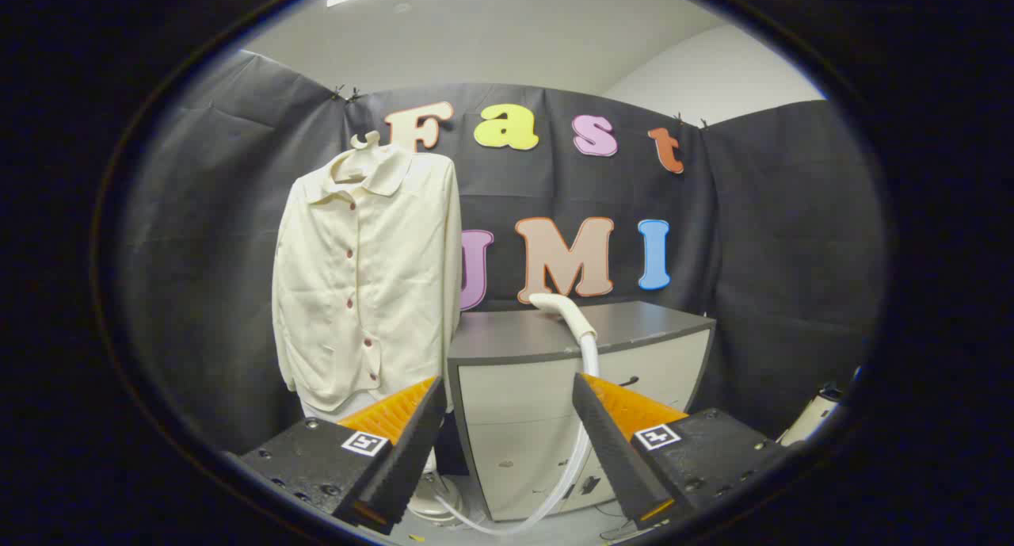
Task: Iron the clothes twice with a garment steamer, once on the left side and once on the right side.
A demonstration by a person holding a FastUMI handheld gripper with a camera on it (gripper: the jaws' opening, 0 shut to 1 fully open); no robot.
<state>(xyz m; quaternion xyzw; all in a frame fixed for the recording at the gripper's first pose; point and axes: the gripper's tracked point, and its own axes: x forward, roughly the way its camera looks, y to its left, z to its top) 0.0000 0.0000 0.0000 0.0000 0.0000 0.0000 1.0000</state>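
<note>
A cream button-up shirt [364,280] hangs on a hanger against the black booth wall, left of a cabinet. The white steamer head [558,307] lies on the grey top of that cabinet, and its pale hose [582,419] runs down the cabinet front to the floor. My gripper [507,395] is open, its two orange-and-black fingers [412,435] spread wide with nothing between them. The steamer head lies well beyond the fingers, a little right of their midline. The shirt hangs beyond the left finger.
The grey-topped white cabinet [665,348] stands straight ahead of the fingers. A white base [432,498] sits on the floor below the shirt, where the hose ends. Another pale object [808,419] stands at the far right by the wall.
</note>
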